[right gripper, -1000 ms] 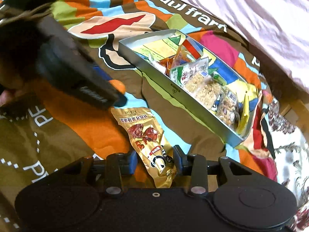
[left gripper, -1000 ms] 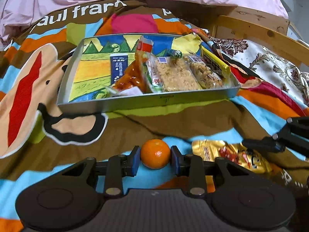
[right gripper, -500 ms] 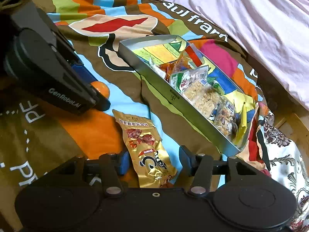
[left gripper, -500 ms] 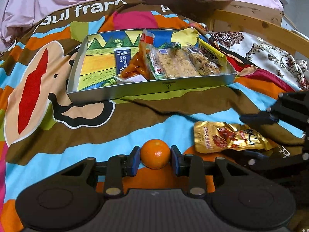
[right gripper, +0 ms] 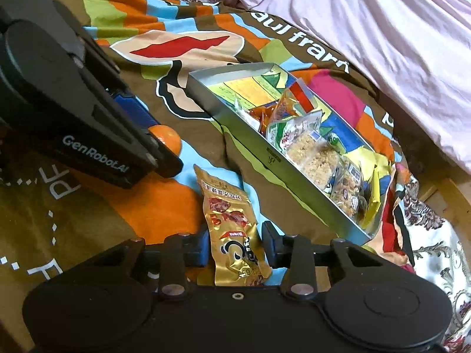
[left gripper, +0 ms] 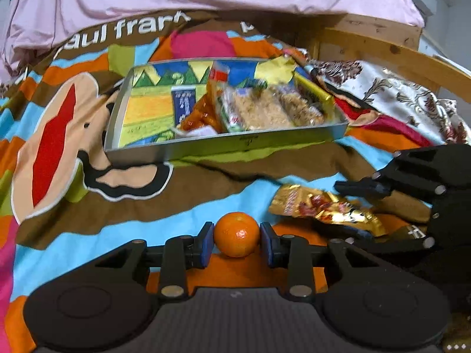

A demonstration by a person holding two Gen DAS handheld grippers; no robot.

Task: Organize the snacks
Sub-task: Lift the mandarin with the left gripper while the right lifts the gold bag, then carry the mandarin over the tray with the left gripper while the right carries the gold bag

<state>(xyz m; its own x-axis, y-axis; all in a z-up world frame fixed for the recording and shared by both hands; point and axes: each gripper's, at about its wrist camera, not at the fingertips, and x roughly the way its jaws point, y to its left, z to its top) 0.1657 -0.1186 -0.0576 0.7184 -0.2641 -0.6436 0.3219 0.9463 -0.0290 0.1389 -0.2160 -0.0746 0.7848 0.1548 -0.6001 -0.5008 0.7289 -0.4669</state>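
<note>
Item one: orange (left gripper: 237, 234), round, clamped between the pads of my left gripper (left gripper: 237, 242), clear of the blanket (left gripper: 88, 223).

Item two: gold snack packet (right gripper: 235, 229), lying flat on the blanket, long axis running away from my right gripper (right gripper: 235, 248) toward the tray (right gripper: 253, 144). Its near end sits between the jaws, which have just been closing on it. The left pad meets the packet's edge; a sliver of gap shows at the right pad, so I judge the grip not yet firm.

Item three: tray, metal-walled, picture-printed floor, ahead of both grippers on the bed. Snacks fill its right half; the left half is bare, and that side lies straight ahead of my left gripper, the nearer hand for it.

Views: the left wrist camera shows the tray's bare floor square-on and the packet side-on under my right gripper. The right wrist camera alone shows the packet's length between the jaws, with the orange half hidden behind my left gripper.
</note>
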